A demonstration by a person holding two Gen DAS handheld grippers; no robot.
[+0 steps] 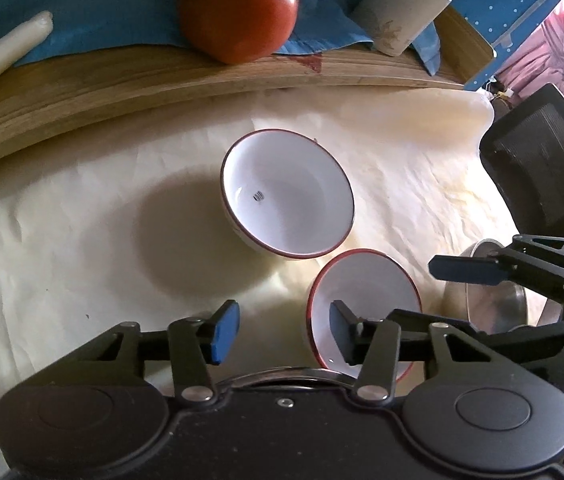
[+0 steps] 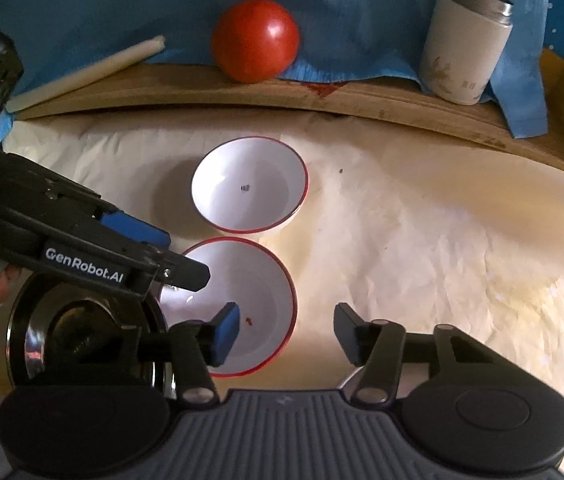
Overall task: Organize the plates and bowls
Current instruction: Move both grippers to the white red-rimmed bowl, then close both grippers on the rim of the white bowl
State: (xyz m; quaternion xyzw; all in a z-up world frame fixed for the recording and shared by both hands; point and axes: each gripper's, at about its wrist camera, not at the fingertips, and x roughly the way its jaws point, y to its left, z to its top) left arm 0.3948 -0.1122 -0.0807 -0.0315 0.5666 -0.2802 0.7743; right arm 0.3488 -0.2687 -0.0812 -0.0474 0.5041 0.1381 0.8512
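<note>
Two white bowls with red rims sit on the cream cloth. The far bowl (image 1: 287, 200) (image 2: 250, 190) has a small barcode sticker inside. The near bowl (image 1: 361, 304) (image 2: 242, 300) lies just in front of it. My left gripper (image 1: 282, 330) is open and empty, its right finger over the near bowl's rim. My right gripper (image 2: 285, 332) is open and empty, its left finger over the near bowl. The left gripper also shows in the right wrist view (image 2: 162, 252), and the right gripper shows in the left wrist view (image 1: 481, 272). A steel bowl (image 1: 497, 300) lies at the right, a steel dish (image 2: 82, 336) at the left.
A wooden shelf (image 2: 361, 100) runs along the back with blue cloth (image 2: 122, 8), a red ball (image 2: 256, 40), a white tumbler (image 2: 461, 44) and a white candle (image 2: 90, 72) on it. A black mesh chair (image 1: 541, 168) stands to the right.
</note>
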